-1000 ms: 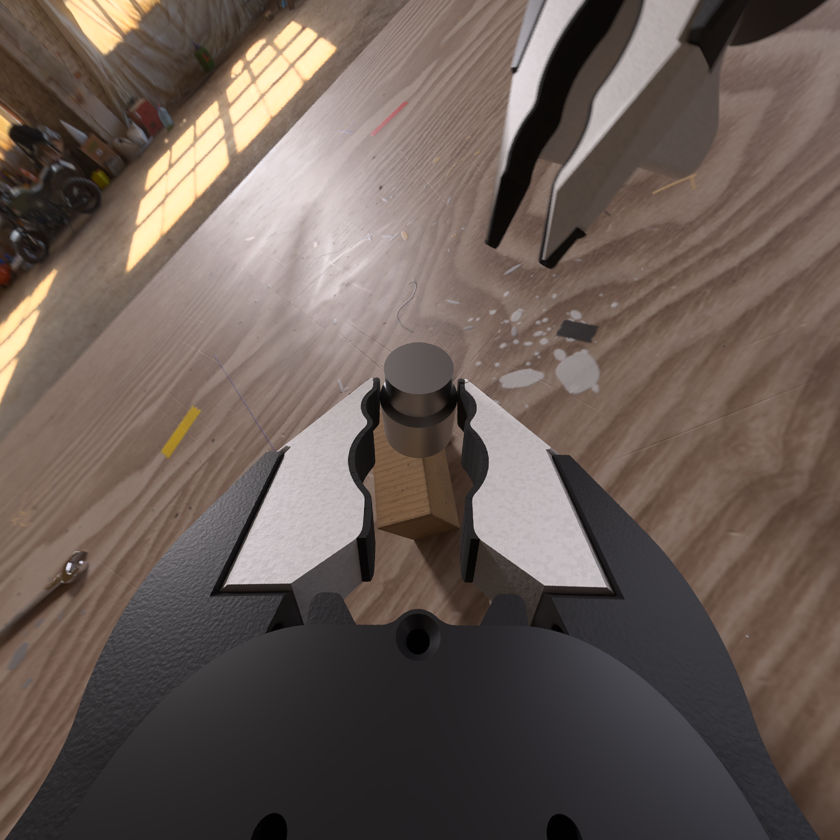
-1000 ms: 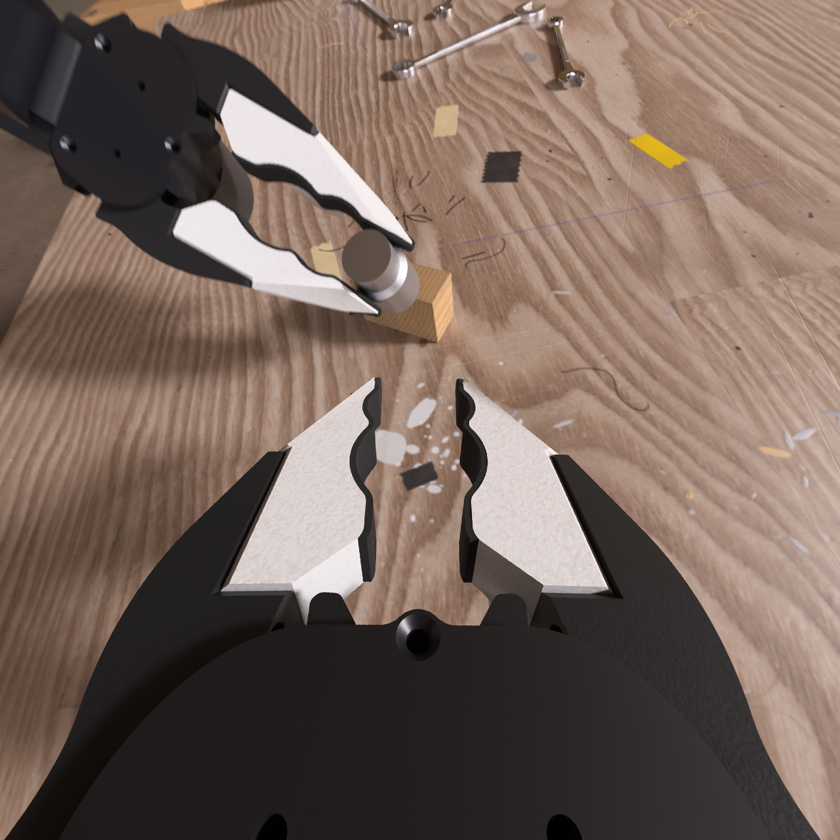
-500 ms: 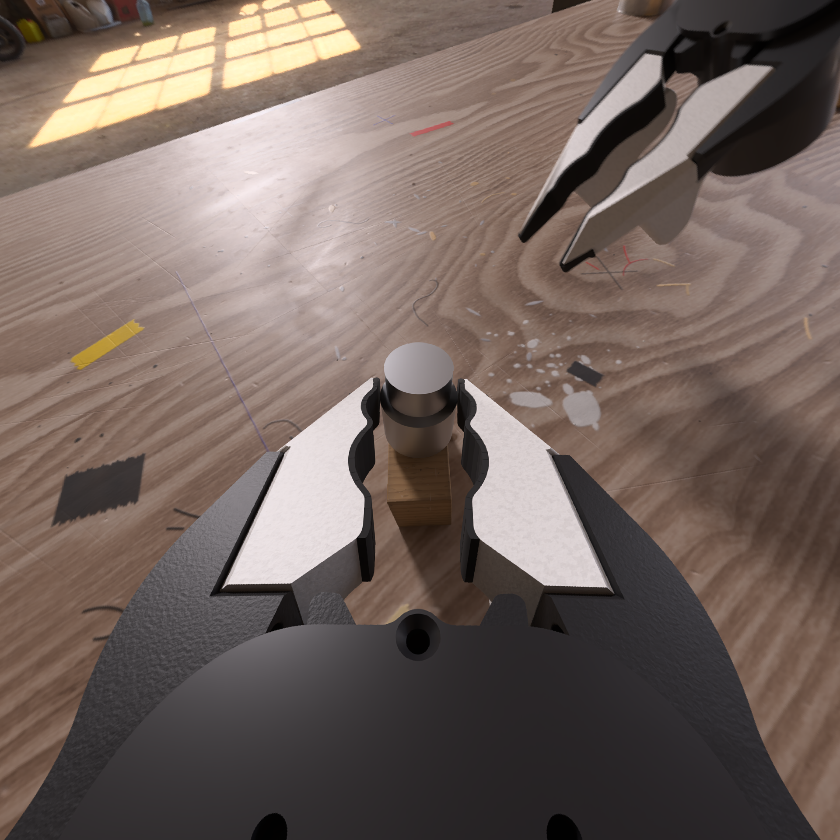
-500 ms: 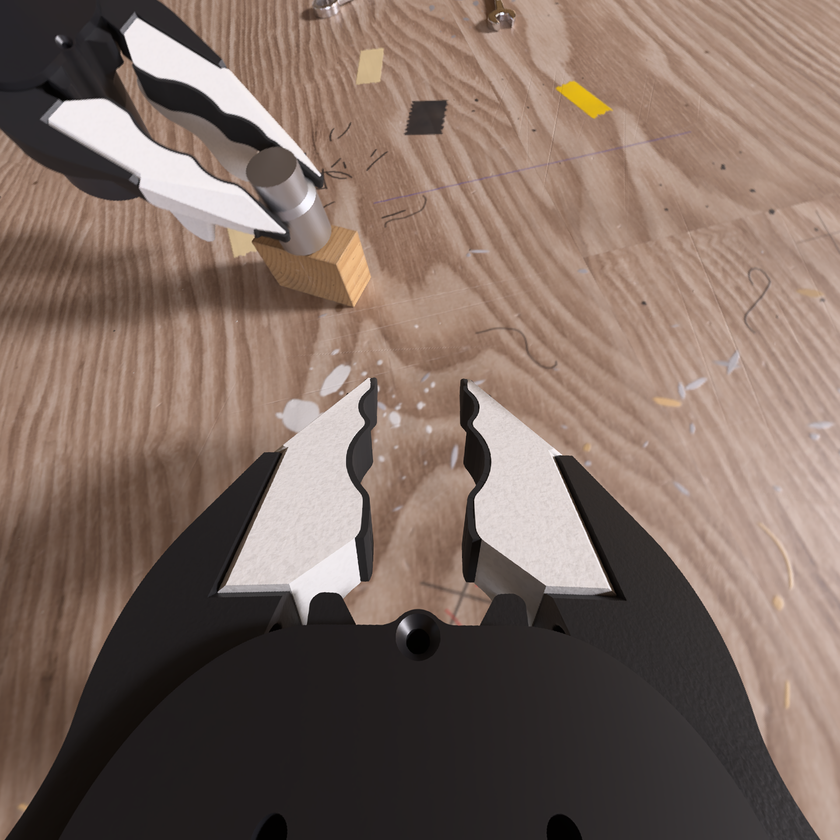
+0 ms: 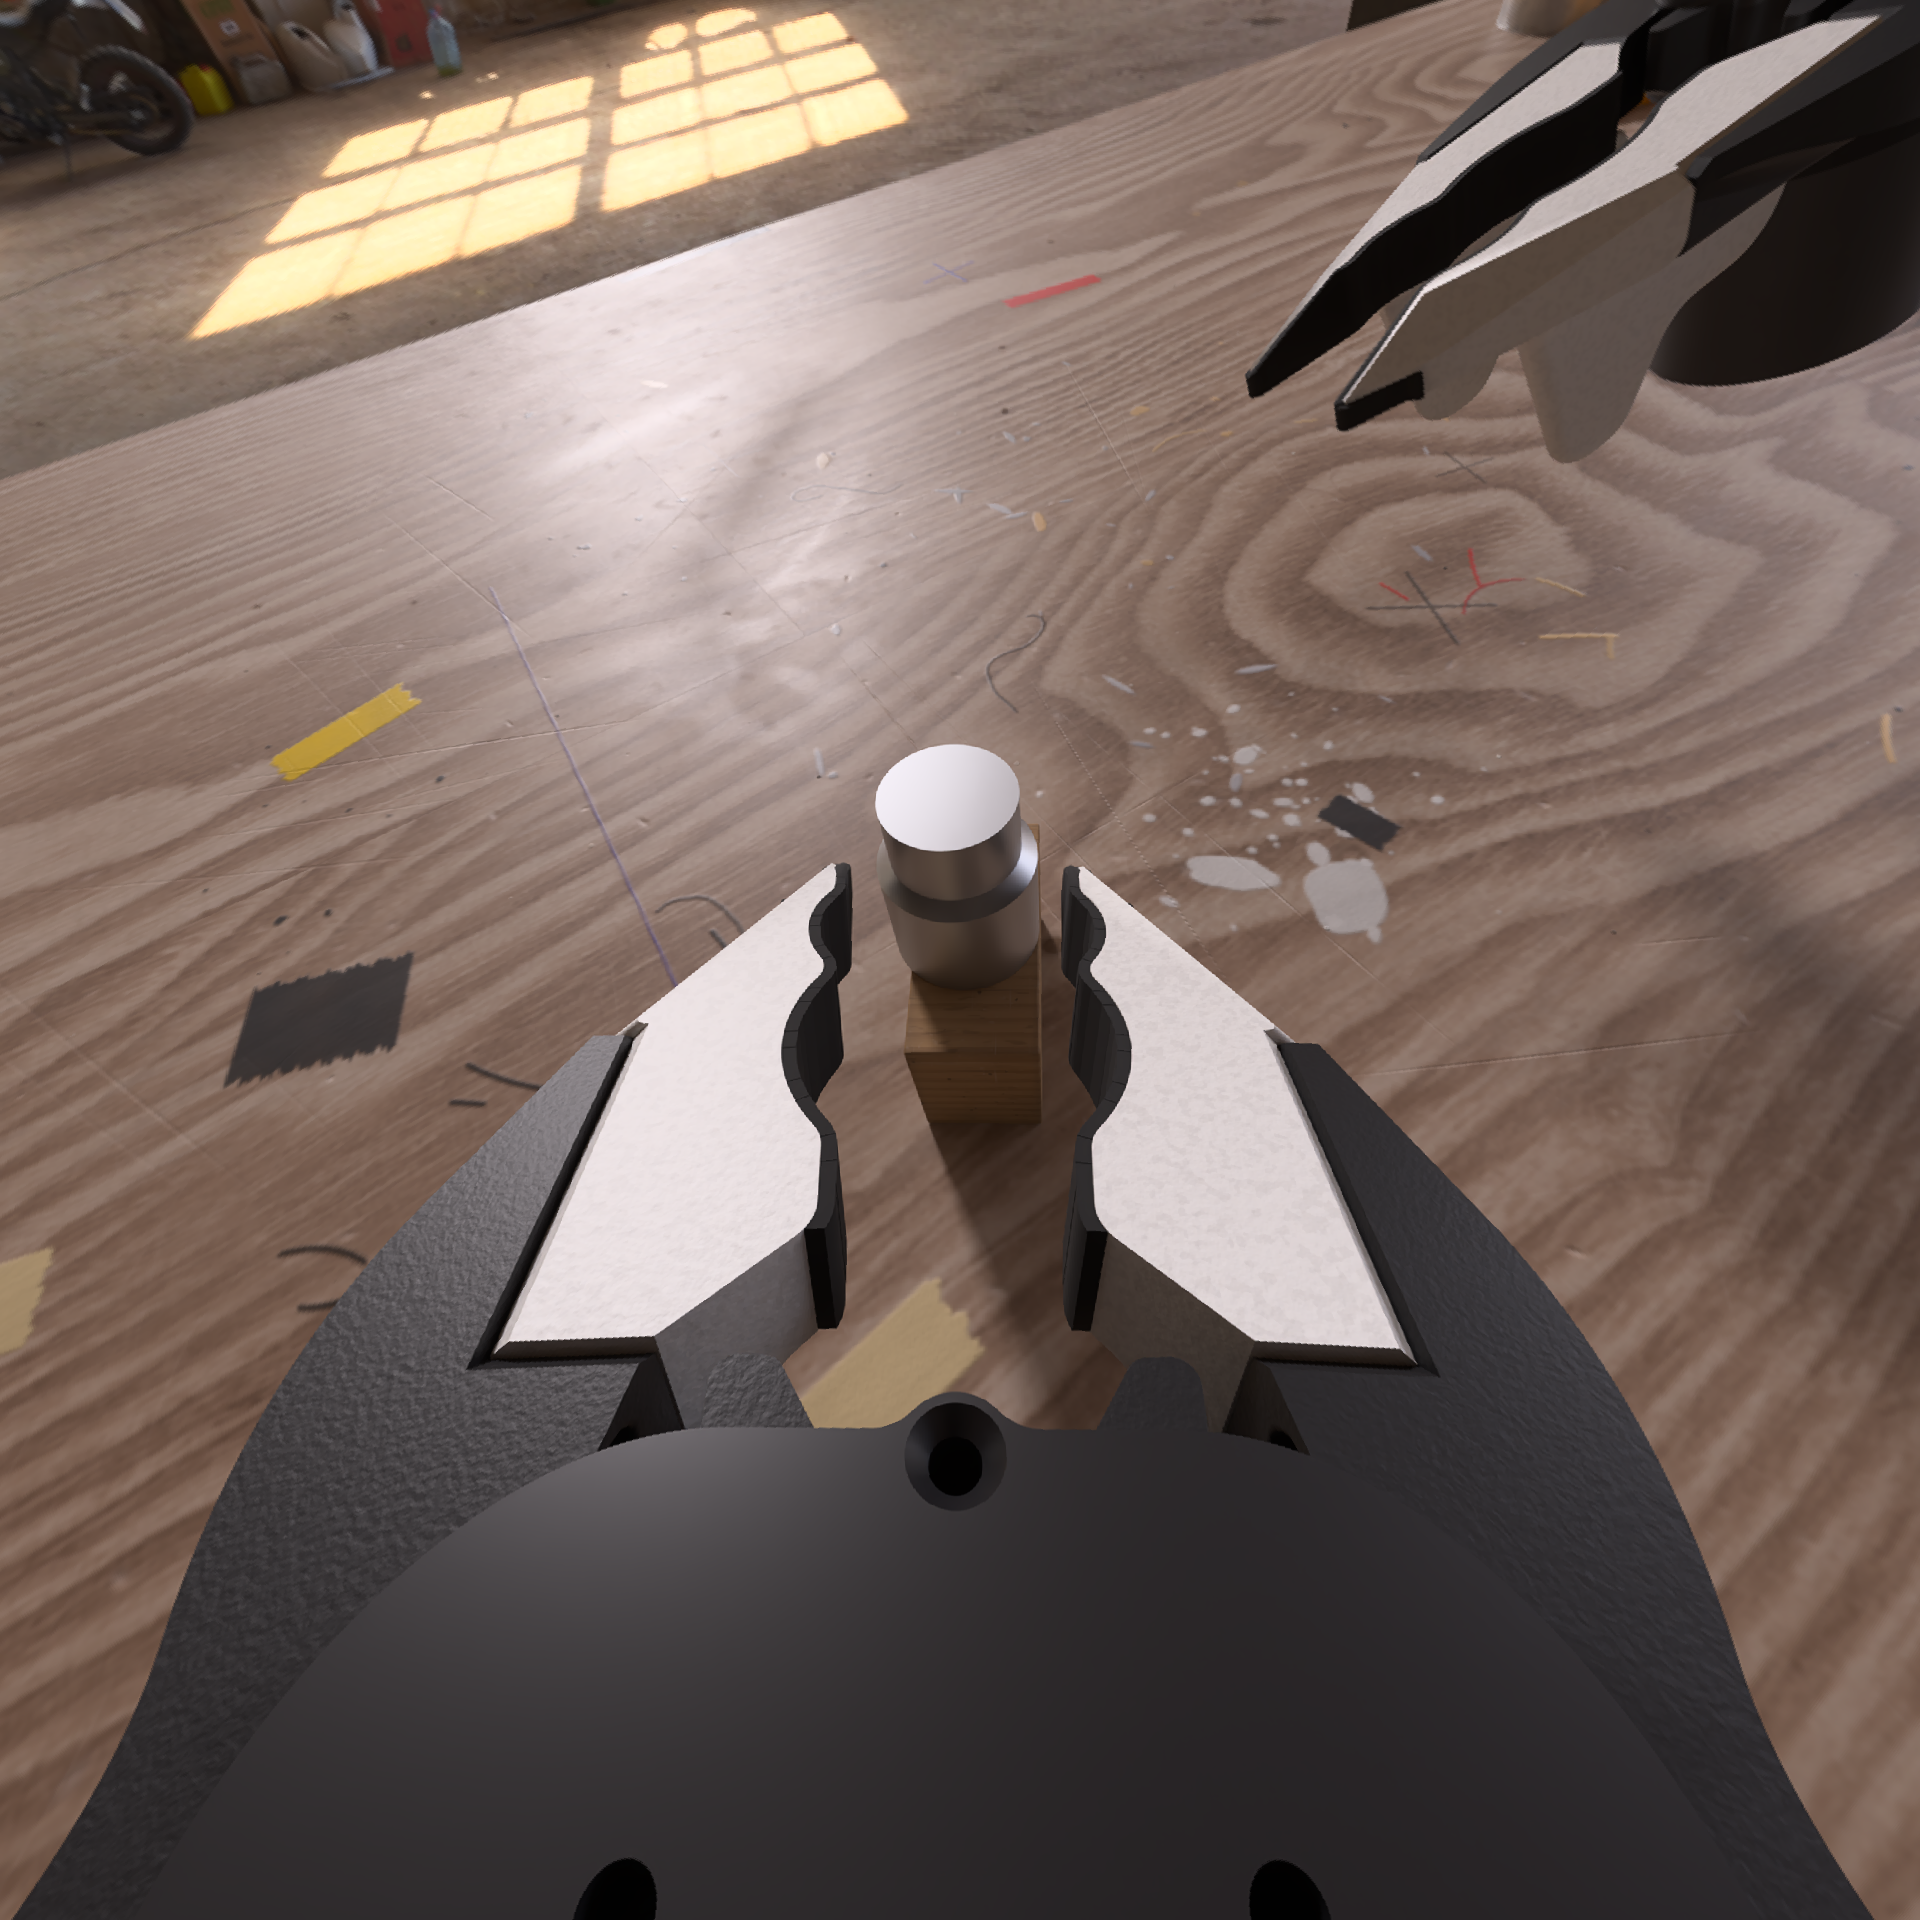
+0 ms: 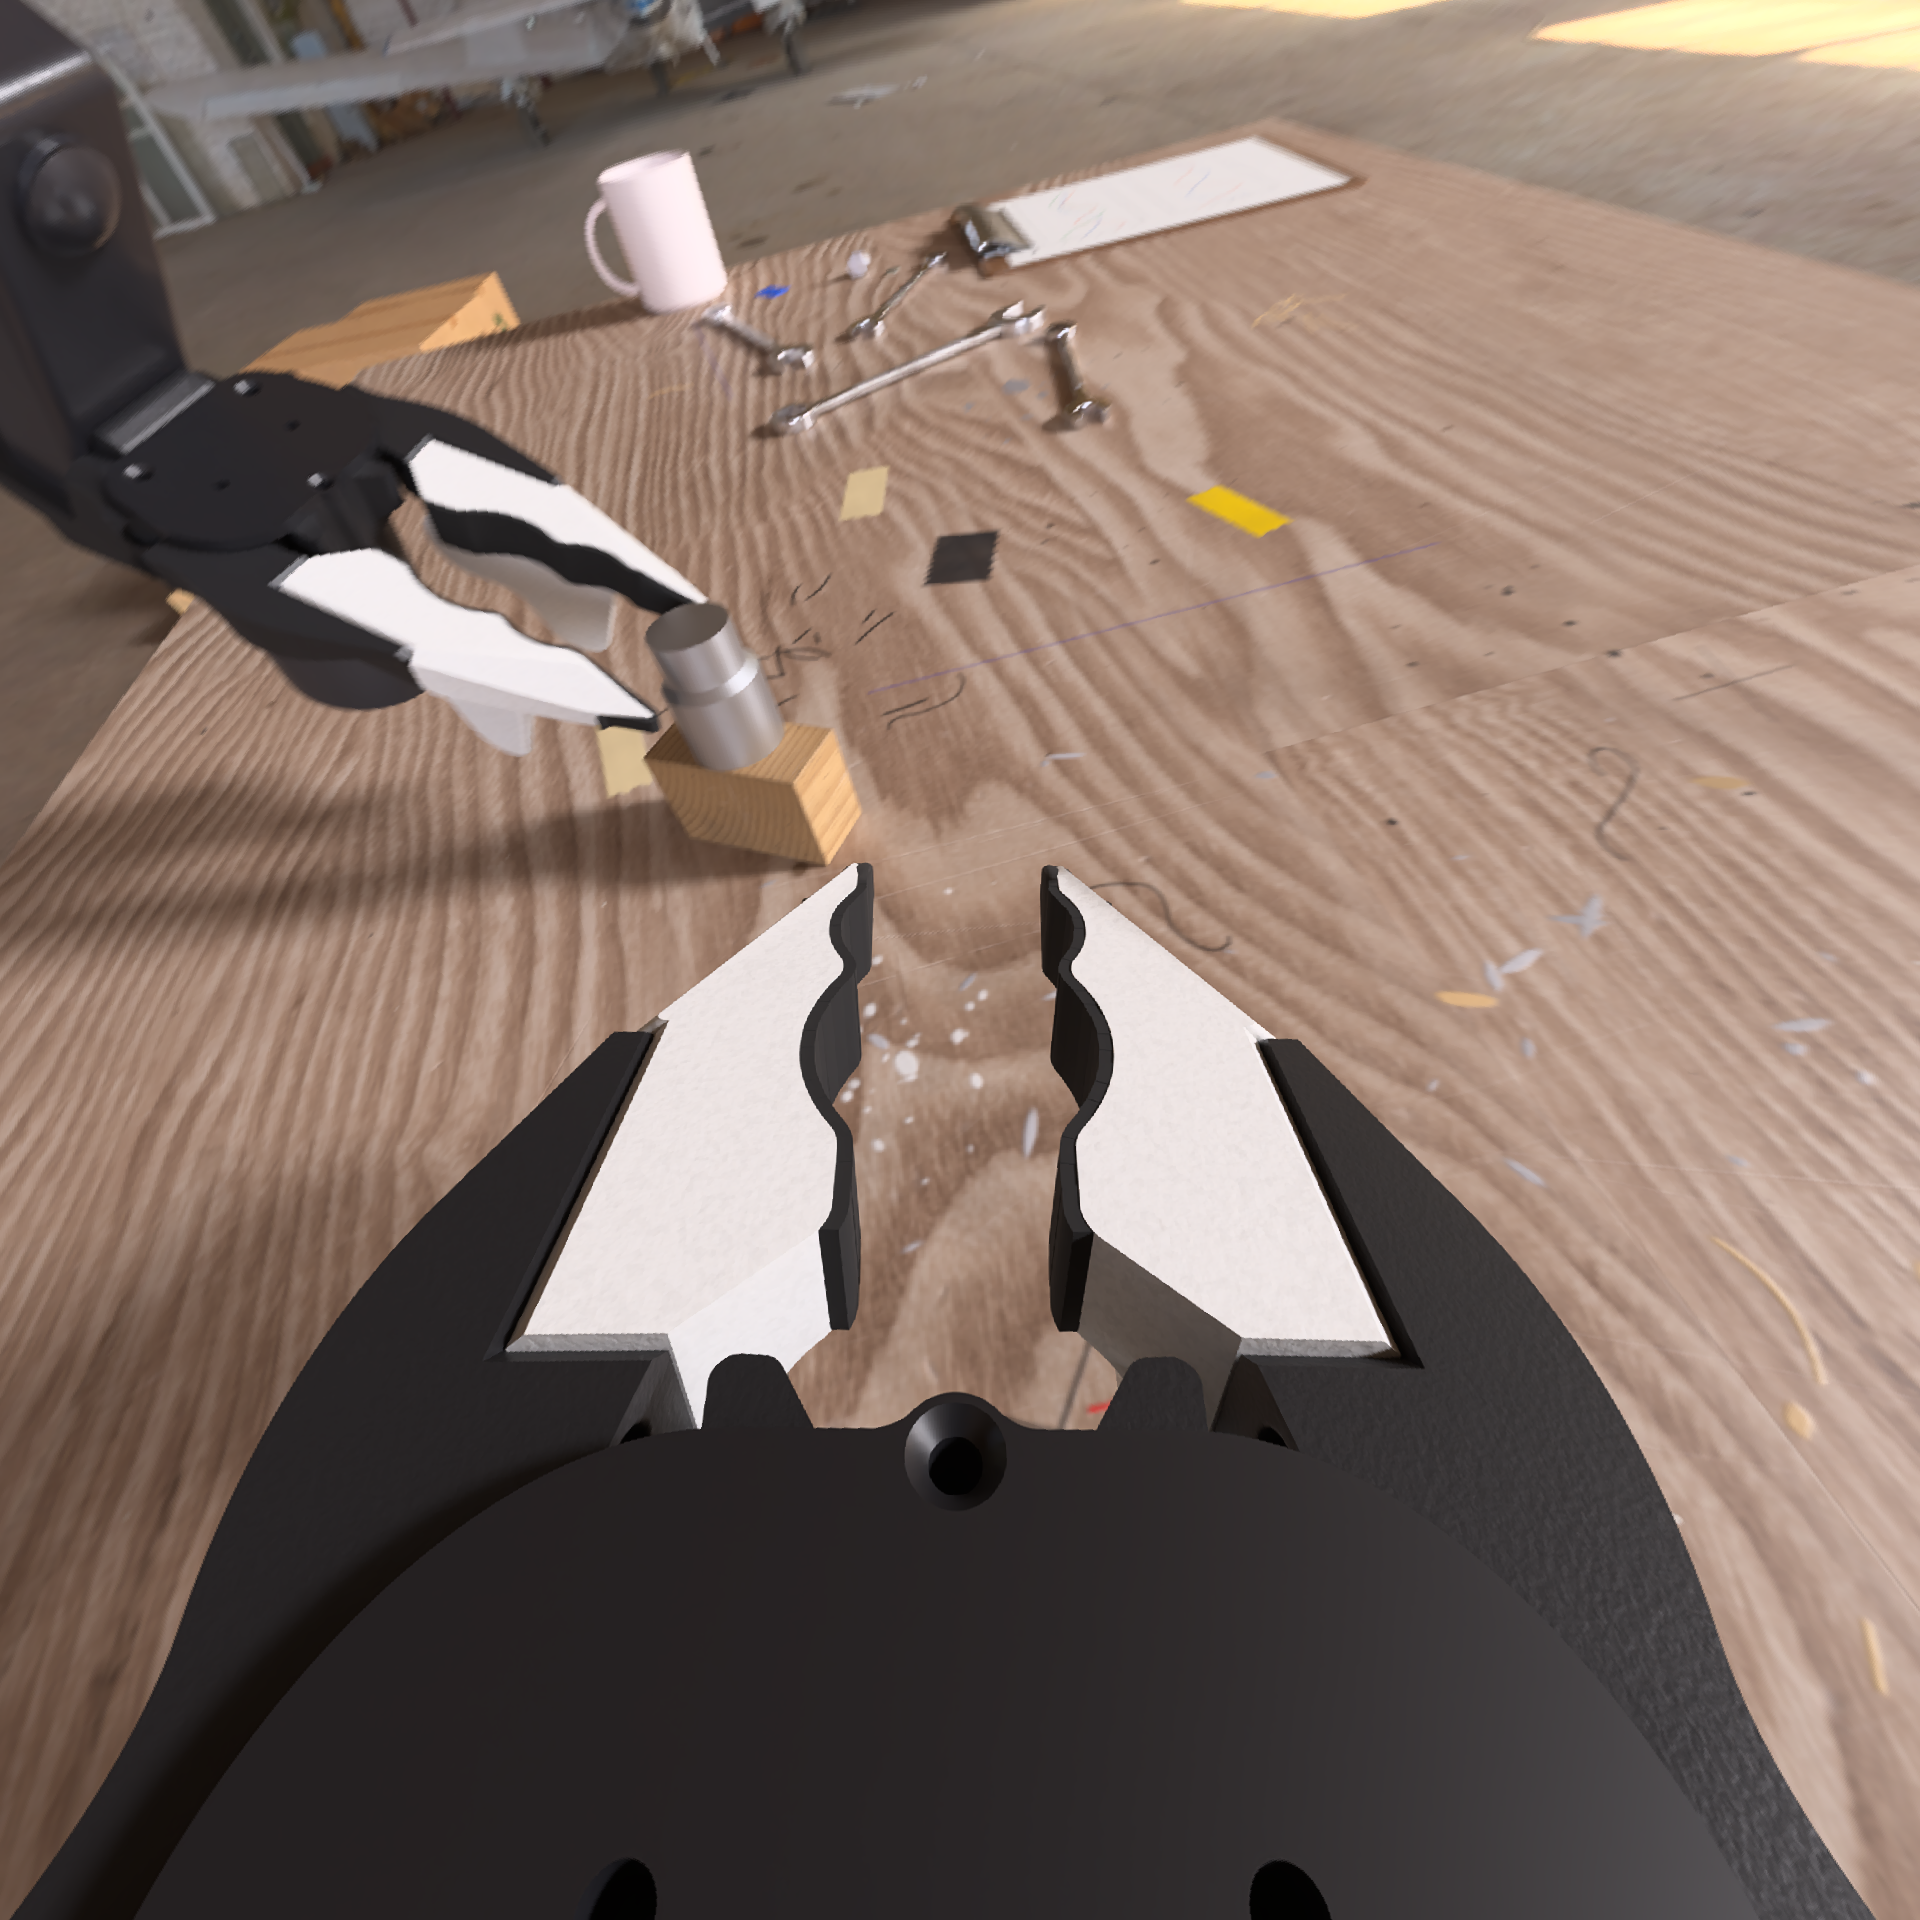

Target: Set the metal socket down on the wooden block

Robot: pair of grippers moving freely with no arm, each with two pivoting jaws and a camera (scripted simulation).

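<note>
The metal socket (image 5: pixel 948 821) stands upright on the small wooden block (image 5: pixel 977 1060) on the plywood table. My left gripper (image 5: pixel 956 875) is open. Its fingertips flank the socket's lower part with a narrow gap on each side. In the right wrist view the socket (image 6: pixel 717 686) sits on the block (image 6: pixel 769 800), just off the tips of the left gripper (image 6: pixel 681 660). My right gripper (image 6: pixel 954 883) is open and empty, above the table and short of the block. It also shows at the upper right of the left wrist view (image 5: pixel 1314 390).
A white mug (image 6: pixel 660 229), several wrenches (image 6: pixel 904 379), a clipboard (image 6: pixel 1153 203) and a larger wooden block (image 6: pixel 395 327) lie at the far side. Tape patches and paint spots (image 5: pixel 1340 894) mark the table. The table edge (image 6: pixel 94 748) runs behind the left gripper.
The left gripper's jaws have parted from the socket, which now stands free on the block. The right gripper has drawn back and levelled out, so more of the far table shows.
</note>
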